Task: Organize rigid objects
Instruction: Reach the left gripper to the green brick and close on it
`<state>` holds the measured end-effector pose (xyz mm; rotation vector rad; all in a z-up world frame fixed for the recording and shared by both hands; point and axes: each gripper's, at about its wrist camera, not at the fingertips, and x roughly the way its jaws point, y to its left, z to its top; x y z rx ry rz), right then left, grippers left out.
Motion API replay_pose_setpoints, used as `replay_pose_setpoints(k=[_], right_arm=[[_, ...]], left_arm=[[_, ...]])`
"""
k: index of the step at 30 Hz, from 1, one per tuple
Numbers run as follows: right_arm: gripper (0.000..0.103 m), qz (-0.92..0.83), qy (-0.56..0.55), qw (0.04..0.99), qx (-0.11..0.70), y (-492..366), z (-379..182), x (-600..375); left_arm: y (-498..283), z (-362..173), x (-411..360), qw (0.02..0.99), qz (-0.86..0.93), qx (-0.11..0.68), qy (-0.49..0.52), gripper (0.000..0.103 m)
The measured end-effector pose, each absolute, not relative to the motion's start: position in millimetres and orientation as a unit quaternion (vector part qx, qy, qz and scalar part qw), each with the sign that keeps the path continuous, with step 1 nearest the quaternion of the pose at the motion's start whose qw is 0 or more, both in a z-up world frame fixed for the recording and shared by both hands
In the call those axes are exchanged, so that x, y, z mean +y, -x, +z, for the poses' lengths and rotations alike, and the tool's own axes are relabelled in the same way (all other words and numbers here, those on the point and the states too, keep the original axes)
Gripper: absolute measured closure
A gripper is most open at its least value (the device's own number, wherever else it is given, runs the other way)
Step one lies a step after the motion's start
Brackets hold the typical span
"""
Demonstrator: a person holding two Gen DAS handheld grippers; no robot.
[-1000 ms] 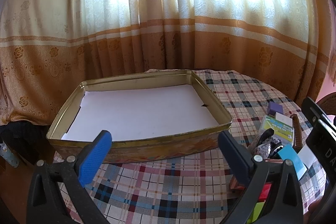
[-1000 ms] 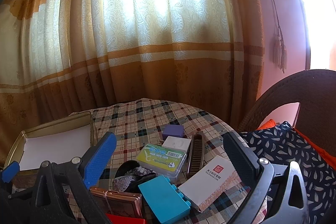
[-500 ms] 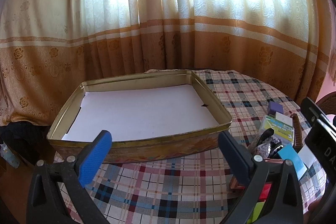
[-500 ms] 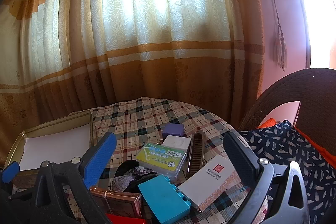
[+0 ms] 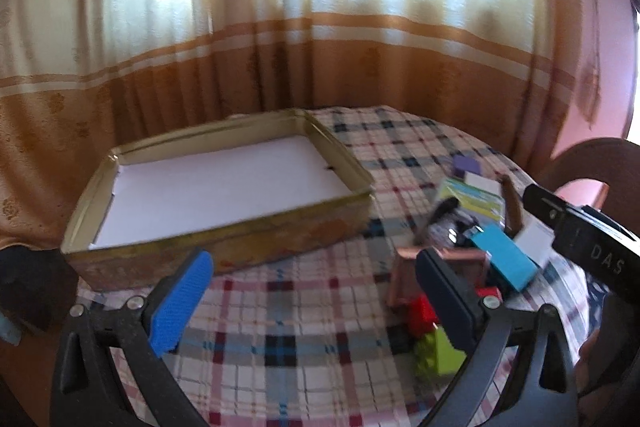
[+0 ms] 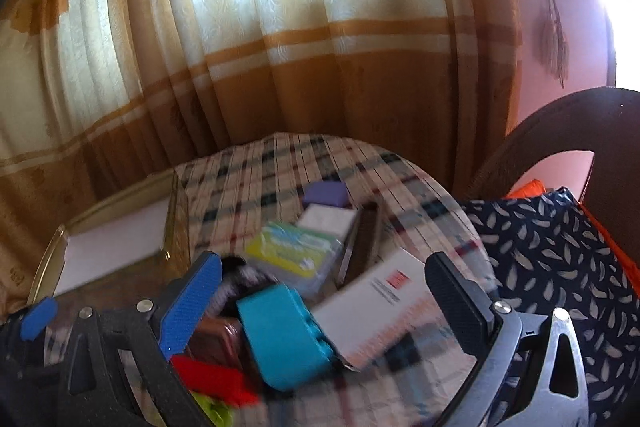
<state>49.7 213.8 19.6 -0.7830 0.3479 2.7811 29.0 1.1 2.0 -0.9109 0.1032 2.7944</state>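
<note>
Where the checked tablecloth point(image 5: 304, 307) begins at the left, a shallow gold tin tray point(image 5: 224, 241) is set, lined with a white sheet point(image 5: 216, 187) and holding nothing else, so it is judged to be kept as the receptacle for the sorting. Nearest it, the left gripper point(image 5: 316, 297) is held low over bare cloth, jaws spread wide and gripping nothing. Further right, the rigid objects are gathered in one loose heap: a copper-coloured case point(image 5: 404, 279), a red brick point(image 5: 420, 311), a green brick point(image 5: 436, 351), a teal block point(image 6: 288, 339), a yellow-green packet point(image 6: 292, 255), a white box with a red seal point(image 6: 380, 303), a dark comb-like bar point(image 6: 366, 239), a small white box point(image 6: 328, 219) and a purple block point(image 6: 326, 193); blur leaves some identities uncertain. Over this heap the right gripper point(image 6: 324, 299) is poised, jaws fully parted and empty, with the teal block lying between them, presumably as first pick. At far right a patterned cushion point(image 6: 552, 255) is seen on a chair.
</note>
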Motion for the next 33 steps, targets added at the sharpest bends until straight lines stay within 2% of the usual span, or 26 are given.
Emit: replay_pose_setpoints(k=[6,9,11,13,15,16,18,20,22,24,33], right_arm=[[0.001,0.956,0.261,0.112,0.072,-80,23,220],[0.001,0.957,0.261,0.112,0.052,-89,23,219],[0.004,0.957,0.262,0.108,0.055,-93,22,219],[0.015,0.957,0.266,0.101,0.055,-93,20,218],[0.018,0.956,0.273,0.093,0.060,-92,16,217],[0.018,0.955,0.275,0.092,0.062,-92,15,216],[0.018,0.955,0.274,0.094,0.066,-94,14,216],[0.018,0.954,0.275,0.094,0.072,-95,13,218],[0.018,0.953,0.279,0.094,0.076,-94,12,218],[0.018,0.951,0.284,0.090,0.083,-94,11,217],[0.018,0.947,0.305,0.039,0.092,-95,8,194]], left_arm=[[-40,-8,11,0.161,0.922,0.024,0.350,0.001],[-44,-13,23,0.192,0.909,0.025,0.368,0.007],[-47,-17,31,0.206,0.902,0.031,0.378,0.010],[-49,-20,38,0.216,0.895,0.038,0.387,0.010],[-50,-24,45,0.221,0.891,0.047,0.393,0.011],[-51,-26,48,0.221,0.891,0.053,0.394,0.013],[-49,-32,51,0.220,0.887,0.062,0.401,0.026],[-44,-40,52,0.224,0.876,0.061,0.423,0.046],[-43,-40,48,0.228,0.875,0.049,0.425,0.049],[-43,-40,45,0.235,0.873,0.038,0.425,0.058],[-43,-30,23,0.223,0.884,0.020,0.410,0.060]])
